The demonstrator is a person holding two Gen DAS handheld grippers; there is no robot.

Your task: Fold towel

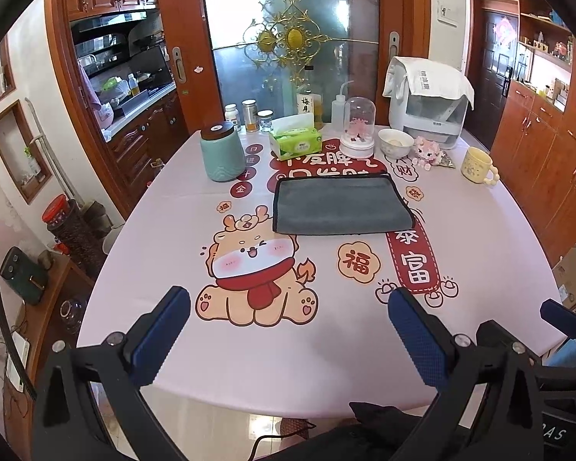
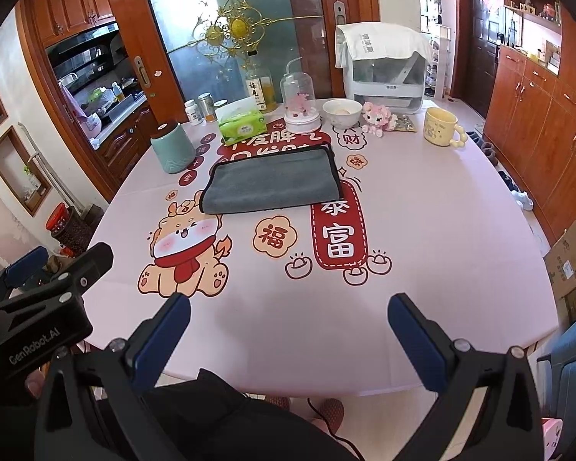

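A grey towel (image 1: 340, 203) with a dark edge lies folded flat in the middle of the pink printed tablecloth (image 1: 288, 338); it also shows in the right wrist view (image 2: 274, 182). My left gripper (image 1: 288, 311) is open and empty, held above the near table edge, well short of the towel. My right gripper (image 2: 288, 315) is open and empty, also near the front edge, apart from the towel. The right gripper shows at the lower right of the left wrist view (image 1: 526, 330). The left gripper's body shows at the left of the right wrist view (image 2: 38, 307).
Beyond the towel stand a teal canister (image 1: 222, 151), a green tissue pack (image 1: 295, 139), bottles (image 1: 309, 103), a glass dome (image 1: 358, 130), a white bowl (image 1: 395, 143), a pink toy (image 1: 426, 151), a yellow mug (image 1: 478, 166) and a white appliance (image 1: 428, 105). Cabinets (image 2: 537, 123) stand at the right.
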